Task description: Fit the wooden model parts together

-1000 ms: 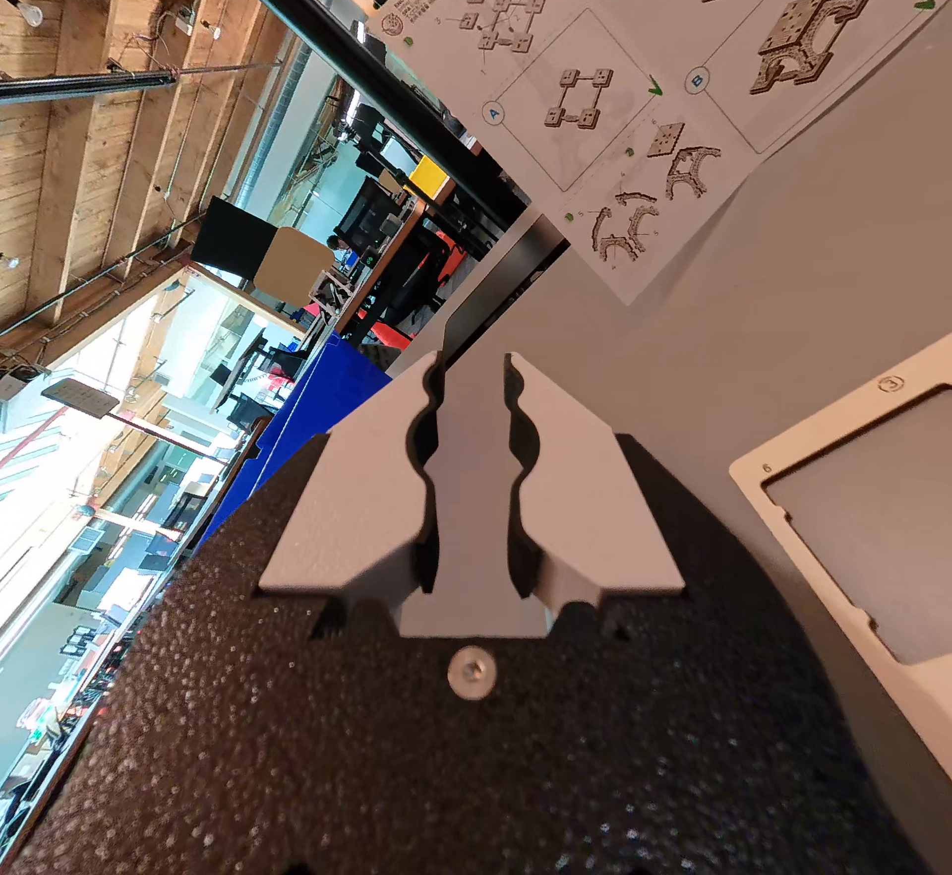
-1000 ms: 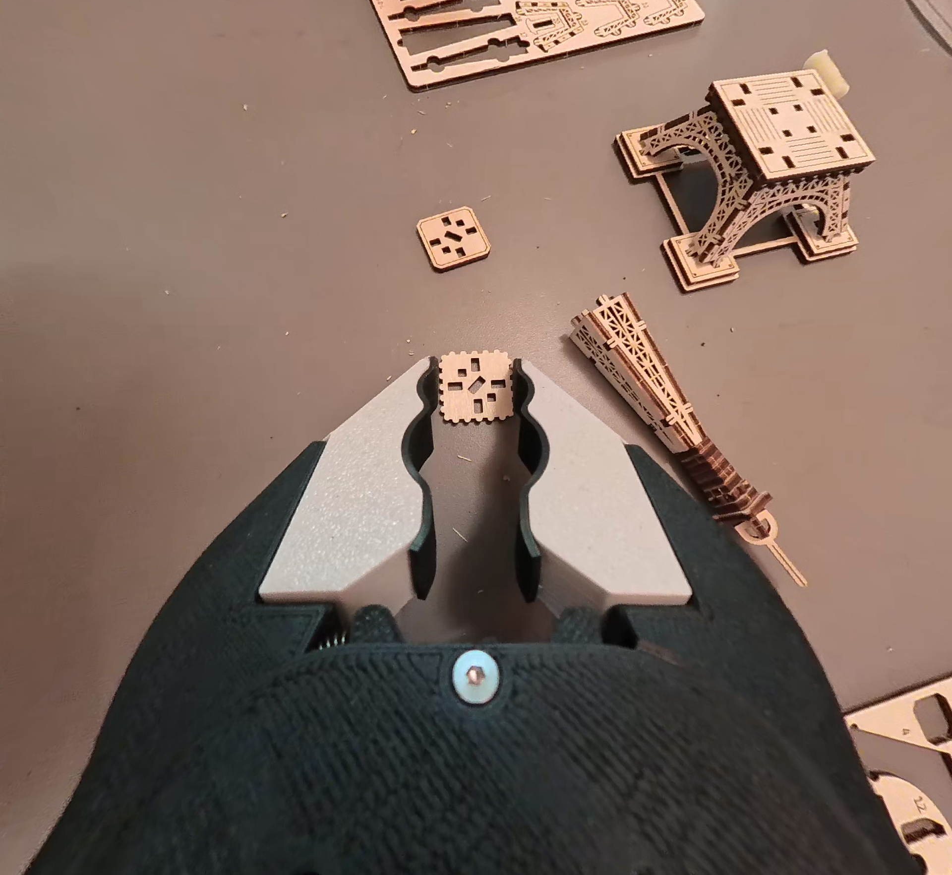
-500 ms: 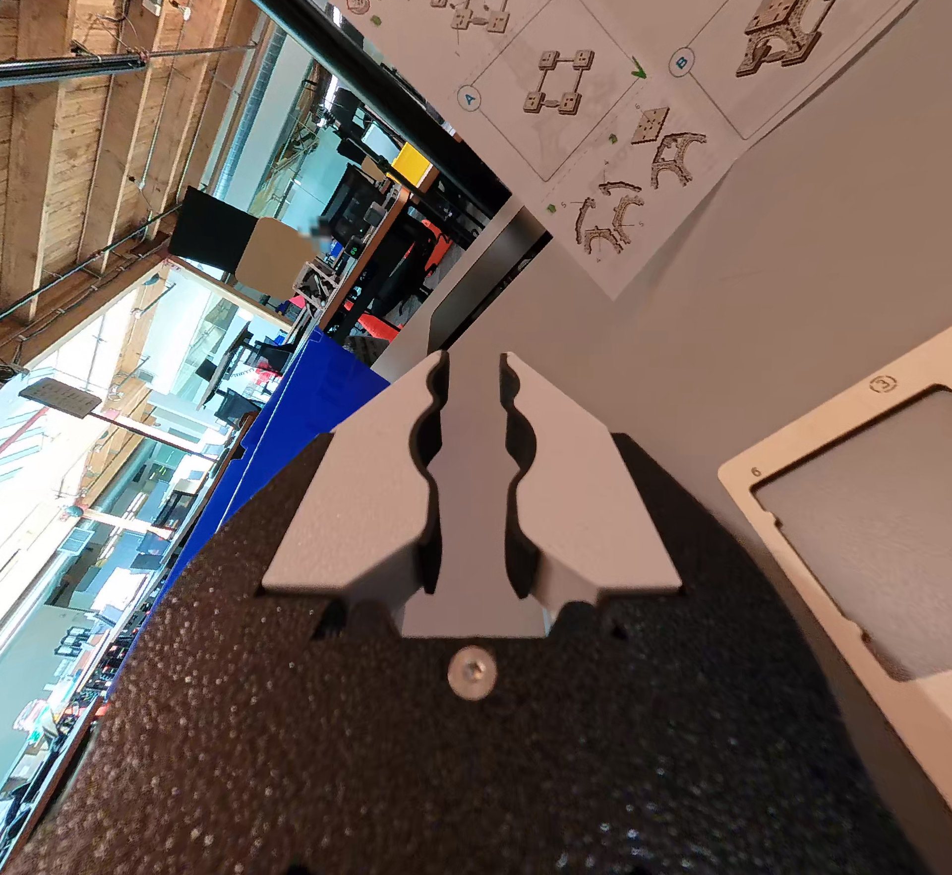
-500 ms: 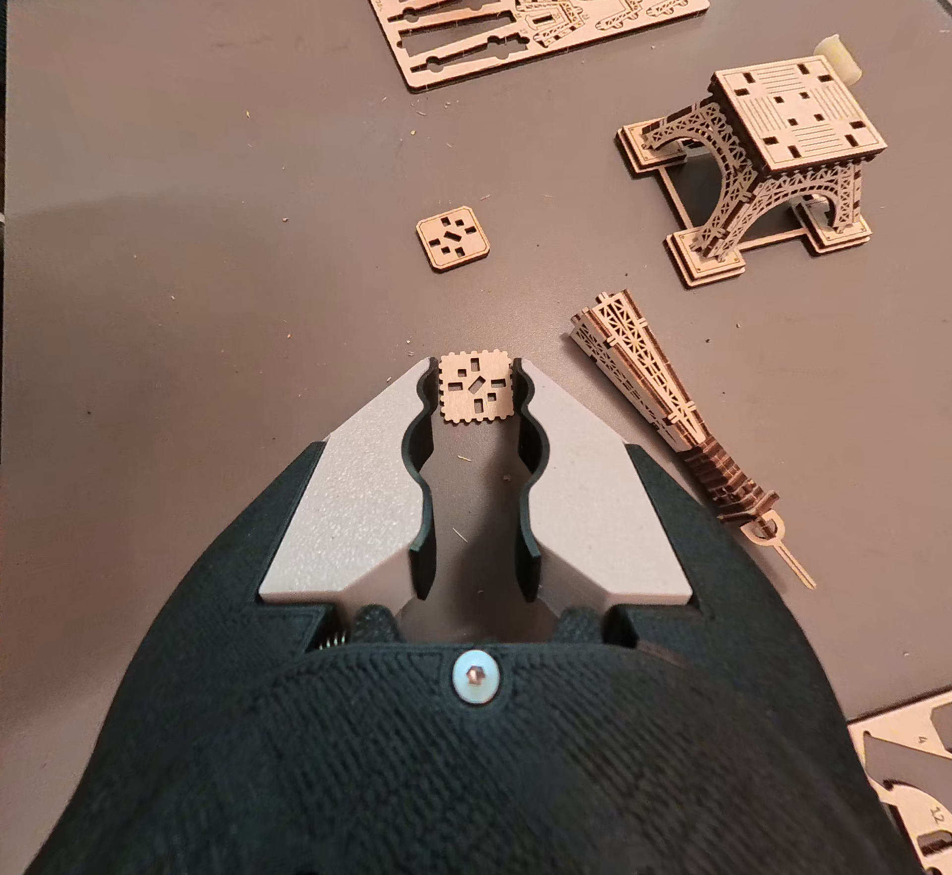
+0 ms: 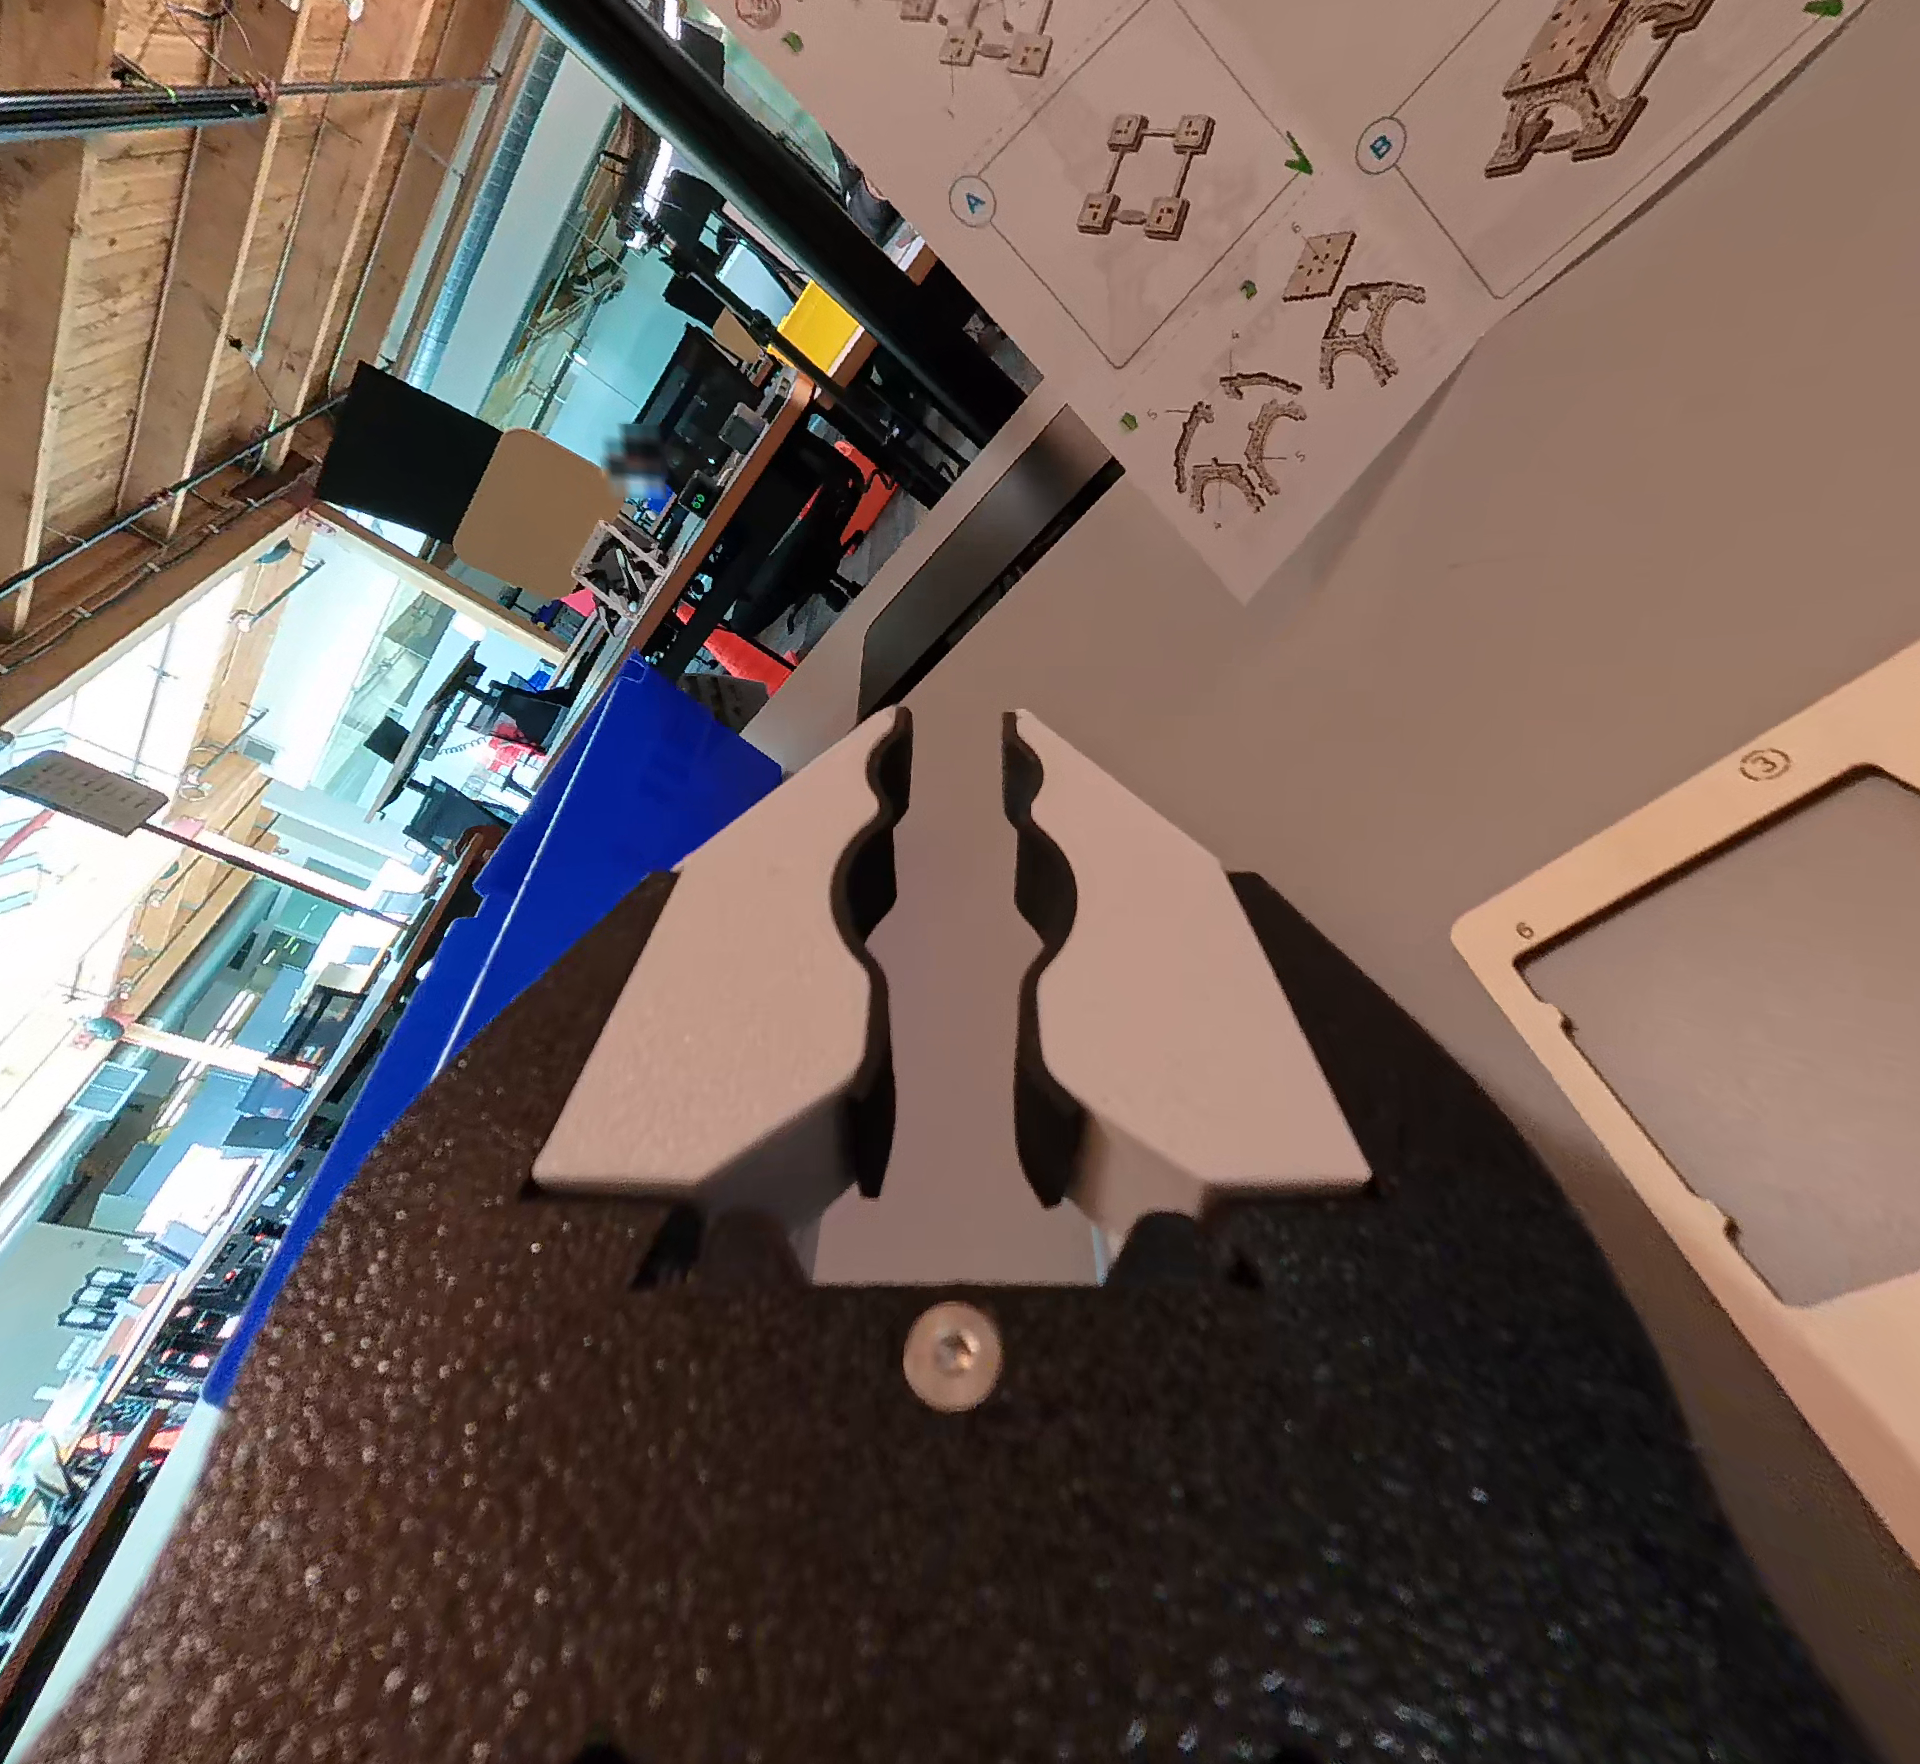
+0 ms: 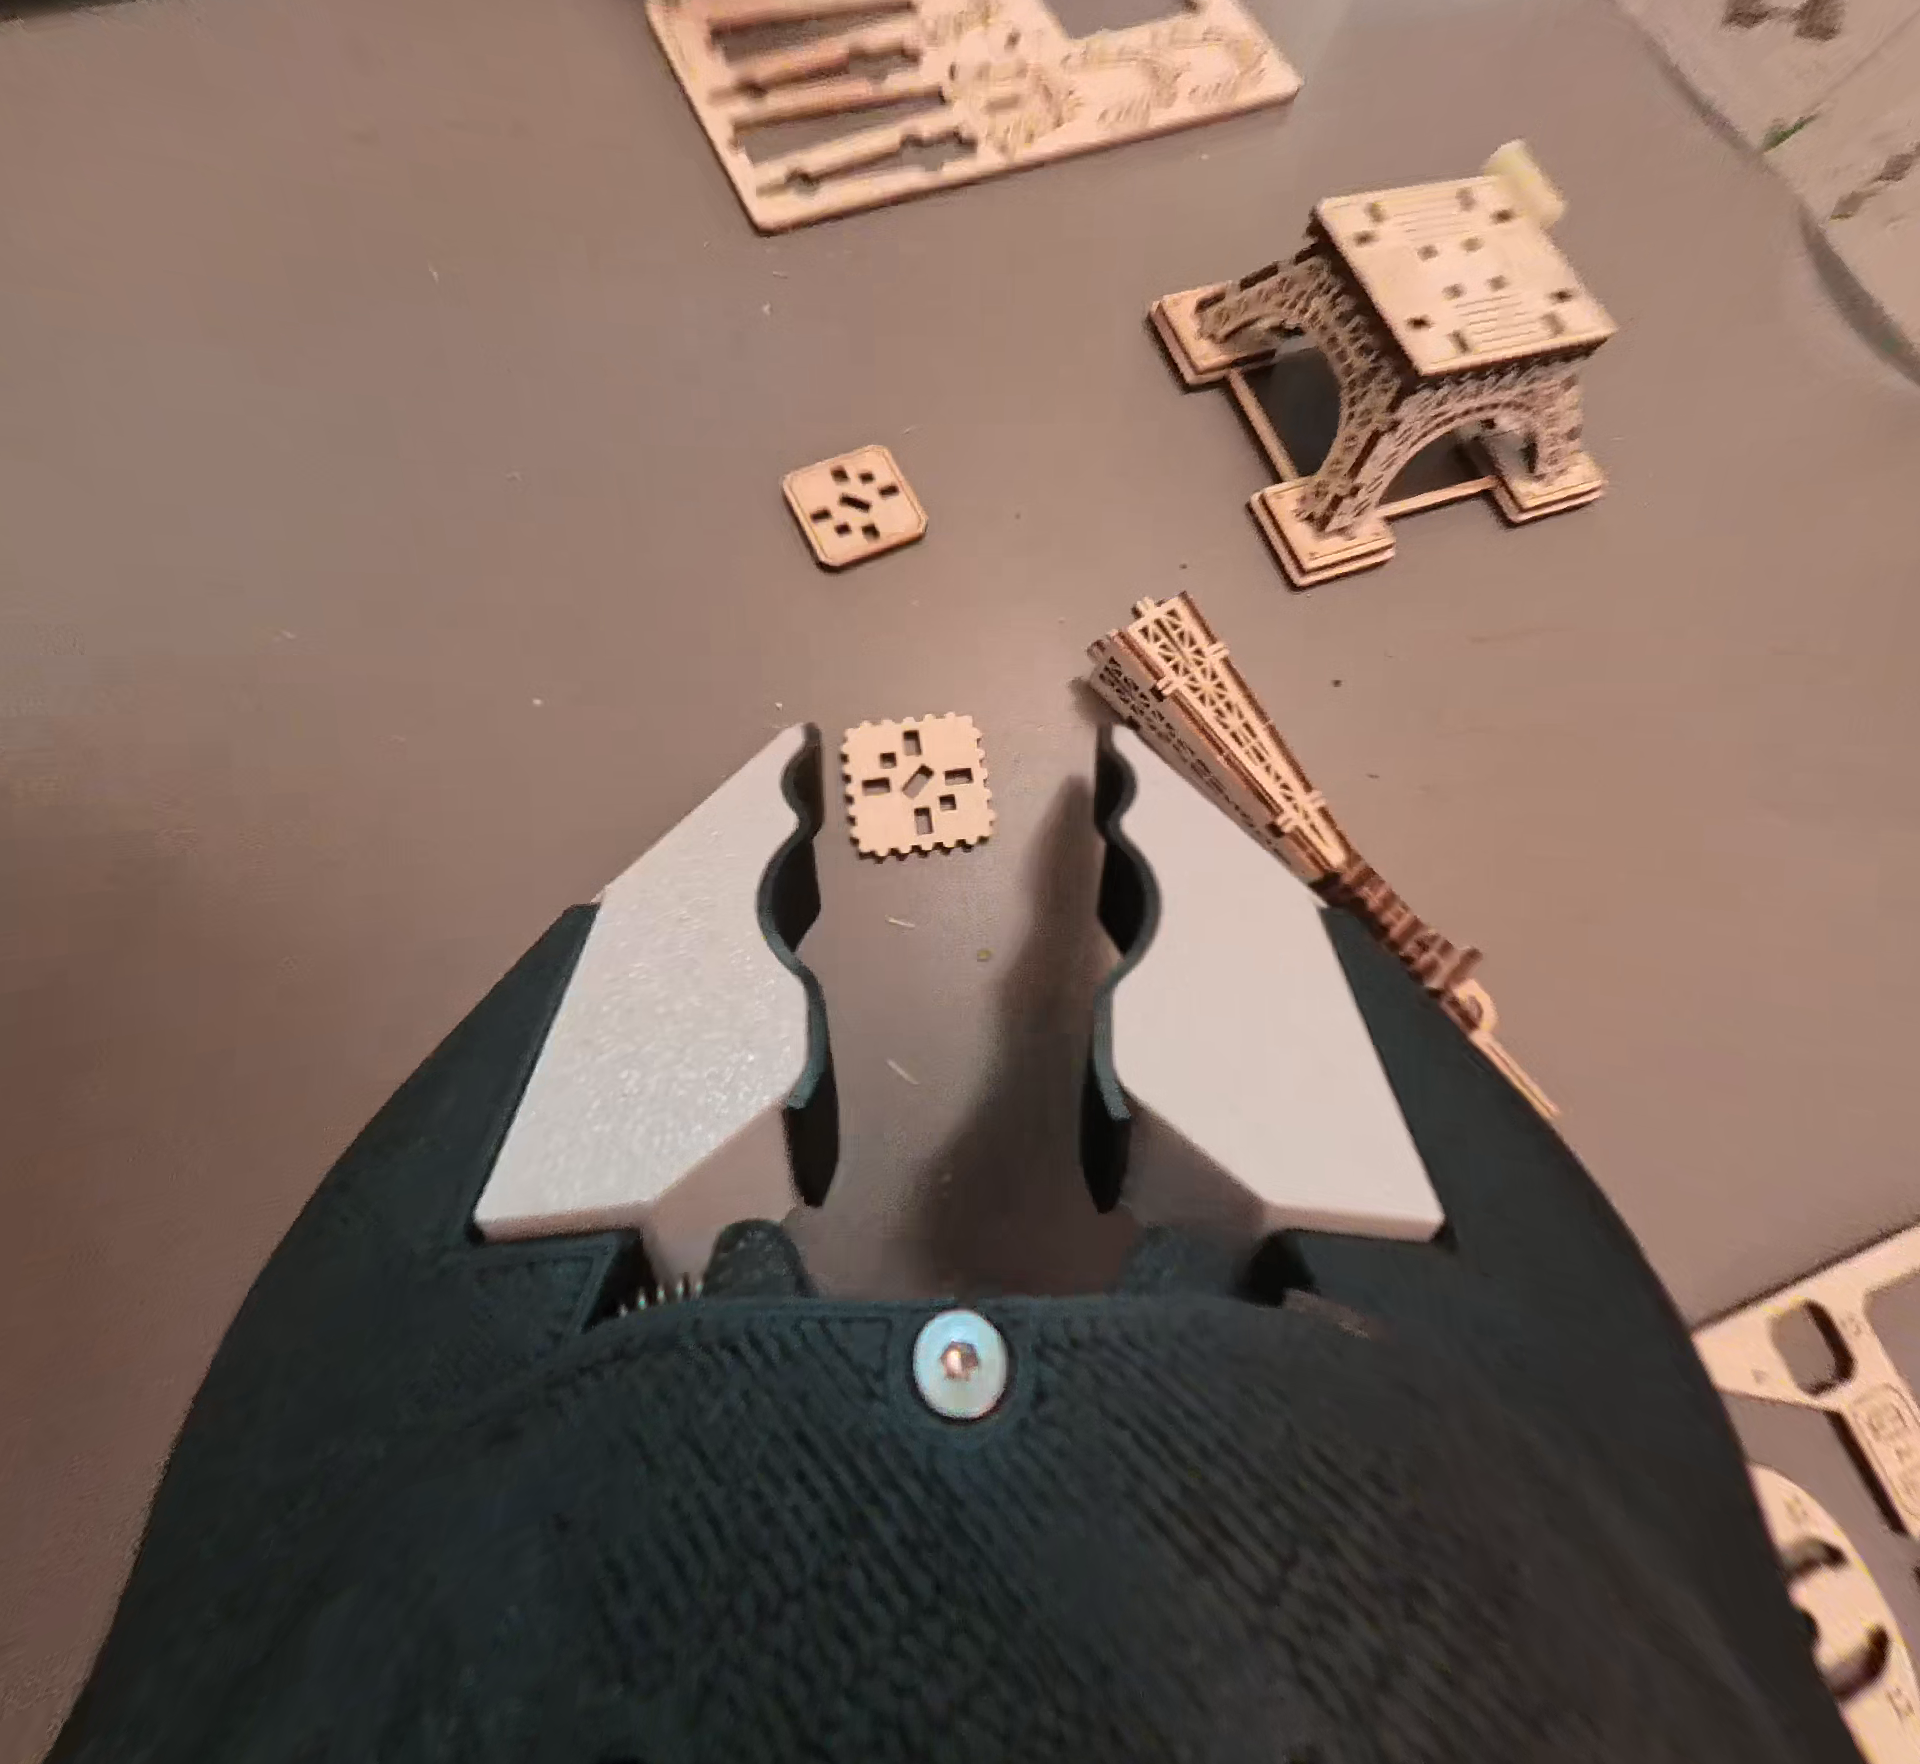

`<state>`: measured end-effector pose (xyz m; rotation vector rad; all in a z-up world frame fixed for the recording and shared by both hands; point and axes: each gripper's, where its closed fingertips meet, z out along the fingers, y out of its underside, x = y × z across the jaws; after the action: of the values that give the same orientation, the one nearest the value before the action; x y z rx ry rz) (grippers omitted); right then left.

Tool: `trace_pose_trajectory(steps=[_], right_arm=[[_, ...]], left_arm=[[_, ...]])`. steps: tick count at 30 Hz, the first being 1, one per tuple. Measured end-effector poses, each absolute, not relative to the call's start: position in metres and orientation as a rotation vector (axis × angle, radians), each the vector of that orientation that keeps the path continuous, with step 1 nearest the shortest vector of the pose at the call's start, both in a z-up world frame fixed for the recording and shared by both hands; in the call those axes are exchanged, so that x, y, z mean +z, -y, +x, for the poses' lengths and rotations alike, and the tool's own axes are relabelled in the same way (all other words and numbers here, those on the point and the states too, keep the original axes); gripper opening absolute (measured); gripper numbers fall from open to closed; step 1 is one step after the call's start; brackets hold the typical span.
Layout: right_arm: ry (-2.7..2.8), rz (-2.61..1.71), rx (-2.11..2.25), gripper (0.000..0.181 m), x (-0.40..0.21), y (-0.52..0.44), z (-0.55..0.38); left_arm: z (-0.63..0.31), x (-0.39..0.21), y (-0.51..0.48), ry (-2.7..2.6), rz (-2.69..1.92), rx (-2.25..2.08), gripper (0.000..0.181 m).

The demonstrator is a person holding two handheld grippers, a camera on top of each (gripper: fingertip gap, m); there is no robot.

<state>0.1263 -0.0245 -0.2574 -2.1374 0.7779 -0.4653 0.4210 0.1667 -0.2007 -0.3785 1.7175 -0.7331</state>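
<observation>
- A grey tabletop [image 6: 416,426] carries the wooden parts; only the left wrist view shows the workshop beyond it, with wooden ceiling beams [image 5: 156,156] and a blue bin [image 5: 623,841].
- The left gripper [image 5: 956,727] has its fingers a narrow gap apart, holding nothing; an instruction sheet [image 5: 1299,156] lies ahead, an emptied part sheet [image 5: 1621,893] to their right.
- Only the right wrist view shows the right gripper [image 6: 956,743], fingers spread wide, the notched square plate [image 6: 916,787] lying loose between the tips.
- The spire piece [image 6: 1236,758] lies by the right finger; the tower base [image 6: 1423,374] stands beyond.
</observation>
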Motion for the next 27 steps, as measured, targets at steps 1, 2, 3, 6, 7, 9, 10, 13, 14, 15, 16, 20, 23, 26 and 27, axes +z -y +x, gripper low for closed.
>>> trace_pose_trajectory(steps=[1, 2, 3, 6, 7, 9, 10, 13, 14, 15, 16, 20, 23, 26, 27], right_arm=[[-0.759, -2.113, -0.464, 0.057, -0.249, 0.027, 0.121], [-0.778, -2.108, -0.486, 0.057, -0.24, 0.038, 0.116], [-0.864, -2.105, -0.559, 0.057, -0.229, 0.062, 0.117], [-1.397, -1.897, -0.854, 0.068, -0.202, 0.178, 0.123], [-1.587, -1.762, -0.898, 0.073, -0.203, 0.216, 0.122], [-1.801, -1.616, -0.741, 0.076, -0.228, 0.245, 0.117], [-1.819, -1.617, -0.632, 0.069, -0.241, 0.242, 0.115], [-1.952, -1.68, -0.714, 0.08, -0.265, 0.268, 0.109], [-1.963, -1.68, -0.708, 0.08, -0.268, 0.269, 0.11], [-1.953, -1.68, -0.693, 0.083, -0.269, 0.265, 0.112], [-1.949, -1.71, -0.692, 0.086, -0.27, 0.264, 0.112], [-1.916, -1.767, -0.678, 0.075, -0.27, 0.256, 0.112], [-1.8, -1.804, -0.698, 0.041, -0.268, 0.238, 0.115], [-1.735, -1.787, -0.734, 0.027, -0.267, 0.231, 0.118], [-1.723, -1.78, -0.736, 0.027, -0.267, 0.231, 0.119]], left_arm=[[0.418, -0.199, -0.166, -1.718, -0.374, -0.738, 0.015], [0.415, -0.197, -0.164, -1.725, -0.367, -0.753, 0.014], [0.41, -0.196, -0.161, -1.738, -0.358, -0.772, 0.014], [0.389, -0.191, -0.141, -1.828, -0.299, -0.846, 0.013], [0.38, -0.188, -0.132, -1.854, -0.292, -0.893, 0.013], [0.355, -0.181, -0.102, -1.954, -0.287, -1.041, 0.013], [0.337, -0.179, -0.081, -2.033, -0.263, -1.132, 0.014], [0.273, -0.174, -0.023, -2.263, -0.115, -1.311, 0.016], [0.253, -0.172, -0.008, -2.311, -0.059, -1.329, 0.016], [0.236, -0.172, 0.005, -2.35, -0.013, -1.339, 0.016], [0.219, -0.171, 0.016, -2.383, 0.018, -1.352, 0.016], [0.166, -0.176, 0.053, -2.509, 0.066, -1.427, 0.017], [0.144, -0.188, 0.07, -2.577, 0.049, -1.422, 0.017], [0.126, -0.199, 0.087, -2.636, 0.049, -1.42, 0.017], [0.122, -0.204, 0.091, -2.656, 0.046, -1.415, 0.017]])
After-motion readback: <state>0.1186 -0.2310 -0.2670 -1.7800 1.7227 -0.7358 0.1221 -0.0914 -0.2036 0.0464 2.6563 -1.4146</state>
